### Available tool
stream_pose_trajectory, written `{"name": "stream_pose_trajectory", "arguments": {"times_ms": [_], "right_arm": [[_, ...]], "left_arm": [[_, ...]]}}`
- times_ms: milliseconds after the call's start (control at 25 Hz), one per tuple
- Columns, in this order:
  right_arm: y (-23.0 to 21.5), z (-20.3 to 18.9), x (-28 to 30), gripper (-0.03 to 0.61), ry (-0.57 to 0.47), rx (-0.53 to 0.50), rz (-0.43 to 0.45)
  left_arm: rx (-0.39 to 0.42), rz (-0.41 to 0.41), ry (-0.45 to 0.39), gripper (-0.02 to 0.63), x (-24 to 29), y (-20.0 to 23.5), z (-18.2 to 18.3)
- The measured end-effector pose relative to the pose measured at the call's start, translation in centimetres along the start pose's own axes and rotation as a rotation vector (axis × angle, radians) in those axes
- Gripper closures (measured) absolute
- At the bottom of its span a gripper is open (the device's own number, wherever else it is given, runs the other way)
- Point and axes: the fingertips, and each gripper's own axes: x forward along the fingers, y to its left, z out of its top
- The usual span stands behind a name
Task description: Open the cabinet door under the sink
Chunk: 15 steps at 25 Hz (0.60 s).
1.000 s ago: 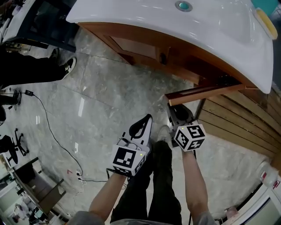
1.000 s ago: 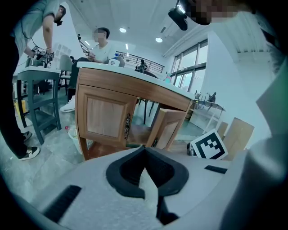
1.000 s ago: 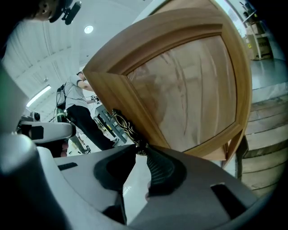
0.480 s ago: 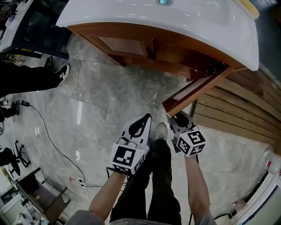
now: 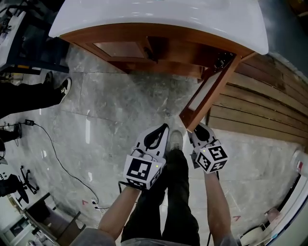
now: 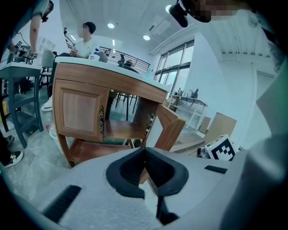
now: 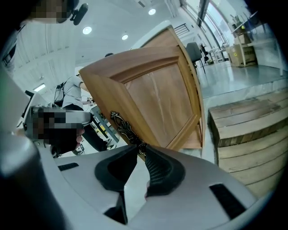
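Note:
A white sink (image 5: 159,14) tops a wooden cabinet (image 5: 173,48). Its right door (image 5: 208,93) stands swung far out toward me, while the left door (image 5: 118,49) stays closed. My right gripper (image 5: 198,129) is at the open door's free edge, shut on the ornate metal handle (image 7: 123,128); the jaws pinch the handle's lower end (image 7: 140,150). My left gripper (image 5: 164,129) hangs beside it over the floor, shut with nothing in it. In the left gripper view the open door (image 6: 170,130) shows past the closed jaws, with the cabinet's shelf (image 6: 119,130) behind.
Wooden decking (image 5: 262,113) runs along the right, just behind the open door. My own leg and shoe (image 5: 176,140) are between the grippers. A cable (image 5: 53,153) trails over the marble floor at left, near another person's shoe (image 5: 62,89).
The right door has swung much further open, from nearly across the cabinet front to pointing out toward me, with the right gripper still on its handle. The left gripper has barely moved.

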Motion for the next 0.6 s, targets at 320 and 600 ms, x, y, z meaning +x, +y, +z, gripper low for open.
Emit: {"name": "stream_pose_trajectory", "arguments": {"times_ms": [320,600], "right_arm": [[-4.2,-1.3,-4.9,0.534,-0.03,0.034,-0.117],[-7.6,-0.9,-8.1,0.54,-0.08,0.064,-0.196]], "left_arm": [[0.004,-0.043,0.011,0.606,0.6,-1.8,-1.0],[0.022,-0.089,0.024,0.606,1.9,-4.2,-1.6]]}}
